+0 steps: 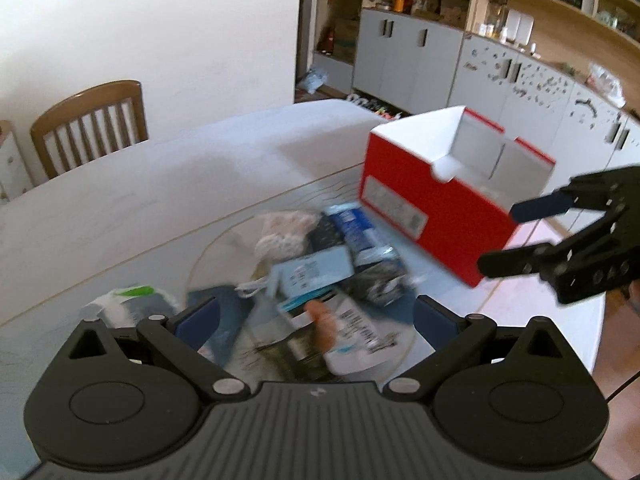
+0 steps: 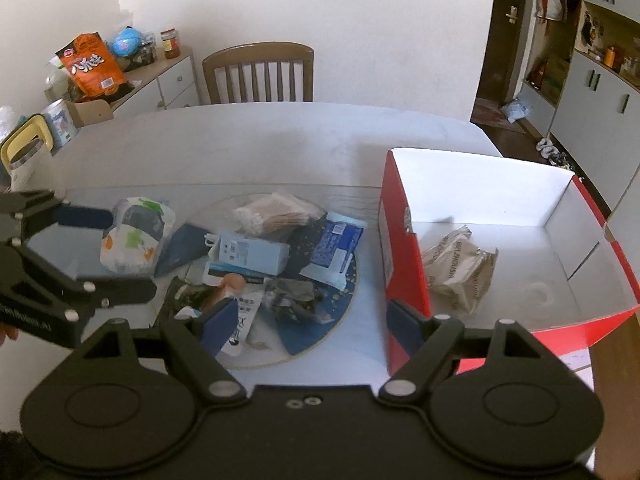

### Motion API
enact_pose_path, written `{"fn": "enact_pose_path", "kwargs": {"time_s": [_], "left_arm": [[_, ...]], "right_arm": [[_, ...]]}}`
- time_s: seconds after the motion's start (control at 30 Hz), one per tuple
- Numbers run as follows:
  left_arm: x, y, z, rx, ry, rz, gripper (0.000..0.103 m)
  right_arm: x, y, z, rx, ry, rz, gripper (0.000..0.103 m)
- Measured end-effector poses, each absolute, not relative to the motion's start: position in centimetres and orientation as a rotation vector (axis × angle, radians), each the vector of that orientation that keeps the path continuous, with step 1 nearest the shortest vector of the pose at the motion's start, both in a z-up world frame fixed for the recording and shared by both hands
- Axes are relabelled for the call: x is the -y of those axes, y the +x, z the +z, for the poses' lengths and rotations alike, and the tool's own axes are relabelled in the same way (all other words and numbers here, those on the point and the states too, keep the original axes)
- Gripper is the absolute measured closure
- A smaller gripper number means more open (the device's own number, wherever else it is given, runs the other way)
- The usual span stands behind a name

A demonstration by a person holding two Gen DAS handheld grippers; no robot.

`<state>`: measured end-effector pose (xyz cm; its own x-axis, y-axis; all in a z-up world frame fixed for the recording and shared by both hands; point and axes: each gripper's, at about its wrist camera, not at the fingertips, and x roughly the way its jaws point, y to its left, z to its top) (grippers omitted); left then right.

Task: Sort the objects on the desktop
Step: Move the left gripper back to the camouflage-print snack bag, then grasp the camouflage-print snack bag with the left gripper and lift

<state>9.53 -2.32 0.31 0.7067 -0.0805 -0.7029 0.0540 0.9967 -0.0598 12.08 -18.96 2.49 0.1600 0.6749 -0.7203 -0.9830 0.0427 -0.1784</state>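
Nearest the right wrist camera, the right gripper [image 2: 308, 320] hovers with fingers apart and empty above the near edge of a round glass mat [image 2: 340, 312]. To its left the left gripper [image 2: 120, 252] hangs over the same heap, fingers likewise spread. On the mat lie mixed packets [image 2: 256, 256], a patterned pouch [image 2: 136, 240] beside them. Right of the pile on the worktop [image 2: 240, 148] stands an open red box [image 2: 404, 248] holding what looks like a tan packet [image 2: 460, 268].
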Motion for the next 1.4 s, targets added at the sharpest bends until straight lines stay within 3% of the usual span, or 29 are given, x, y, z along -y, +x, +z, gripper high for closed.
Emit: {"fn": "enact_pose_path", "kwargs": {"time_s": [0.77,1.4], "left_arm": [[-0.4,12.2,-4.6,-0.931,-0.138,0.009,0.001],[0.5,13.5,-6.4,-1.023,-0.222,0.039,0.022]], "right_arm": [[14.6,12.1,-2.8,-0.580,-0.771,1.264,0.022],[10.7,12.4,-5.8,-0.667,-0.782,1.229,0.024]]}}
